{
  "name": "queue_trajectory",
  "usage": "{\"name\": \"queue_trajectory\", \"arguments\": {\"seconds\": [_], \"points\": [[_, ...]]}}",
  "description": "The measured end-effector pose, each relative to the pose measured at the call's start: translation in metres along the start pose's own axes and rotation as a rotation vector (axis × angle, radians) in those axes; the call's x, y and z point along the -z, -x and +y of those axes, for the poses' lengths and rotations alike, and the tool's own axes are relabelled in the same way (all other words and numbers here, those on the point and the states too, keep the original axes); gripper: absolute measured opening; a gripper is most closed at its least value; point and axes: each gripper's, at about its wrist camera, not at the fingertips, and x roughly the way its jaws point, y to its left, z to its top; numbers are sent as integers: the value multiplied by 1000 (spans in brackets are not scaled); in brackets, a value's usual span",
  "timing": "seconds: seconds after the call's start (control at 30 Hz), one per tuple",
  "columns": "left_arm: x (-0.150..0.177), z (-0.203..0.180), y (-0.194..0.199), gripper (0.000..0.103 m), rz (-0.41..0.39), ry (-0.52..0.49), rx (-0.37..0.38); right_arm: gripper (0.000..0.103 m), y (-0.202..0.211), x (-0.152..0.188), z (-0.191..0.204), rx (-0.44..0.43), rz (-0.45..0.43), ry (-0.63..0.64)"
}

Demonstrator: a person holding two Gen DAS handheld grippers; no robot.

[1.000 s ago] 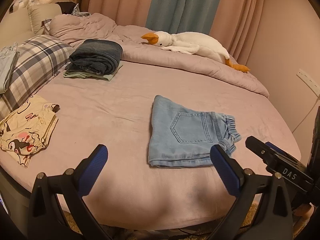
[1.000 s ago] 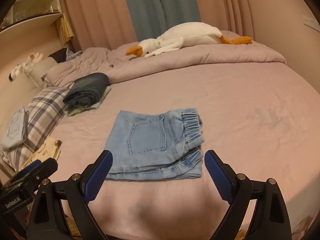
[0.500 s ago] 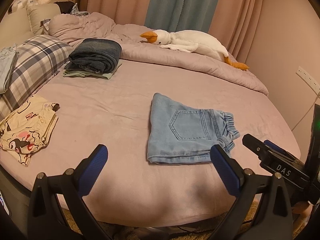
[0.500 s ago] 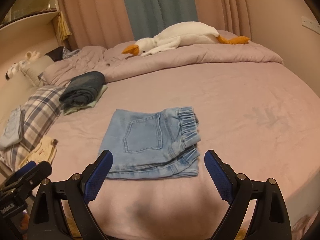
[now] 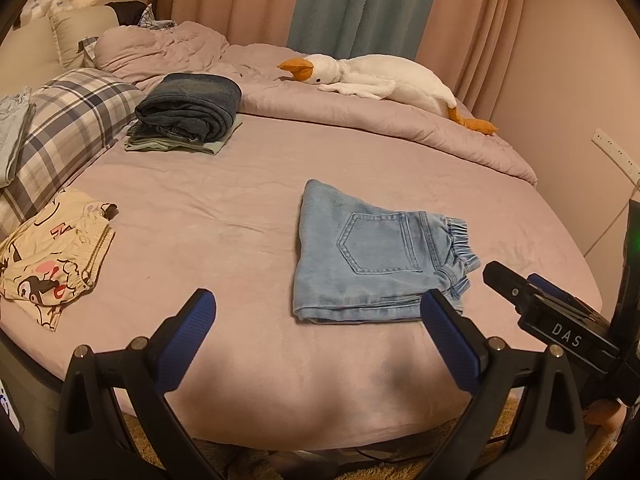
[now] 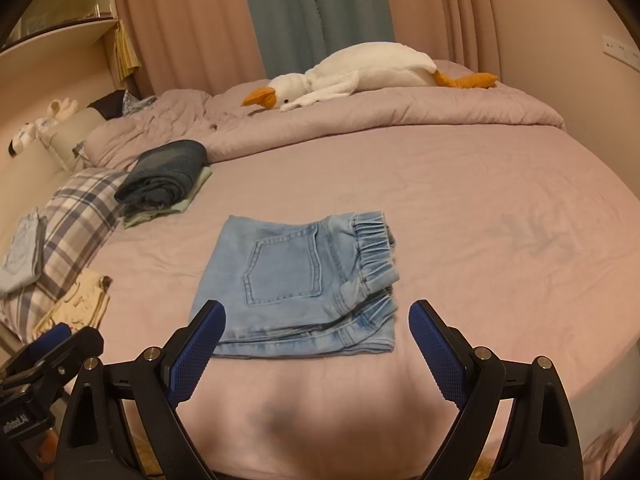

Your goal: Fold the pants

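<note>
We hold both units clear of the work: the left hand-held gripper [image 5: 318, 312] and the right hand-held gripper [image 6: 316, 322] each stand with jaws spread wide and nothing between them. The light-blue pants [image 6: 300, 284] lie folded into a compact rectangle on the bed [image 6: 480, 208], directly ahead of the right hand-held gripper and just beyond its fingertips. From the left hand-held gripper the pants [image 5: 376, 260] lie ahead and to the right, so we judge the right unit the nearer one. The elastic waistband points to the right of both units; the long axis of the bundle runs crosswise to the fingers. The stacked layer edges face us. We judge the fold complete or nearly so. Any further move calls for a short forward reach to the near edge. The dark folded stack [image 5: 188, 110] lies far ahead to the left.
</note>
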Motion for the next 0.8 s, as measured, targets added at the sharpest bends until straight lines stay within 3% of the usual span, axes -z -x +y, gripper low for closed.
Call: {"name": "queue_trajectory", "arguments": {"seconds": [0.8], "points": [[2, -1, 0, 102, 1, 3, 6, 93, -2, 2, -1, 9, 7, 1]]}}
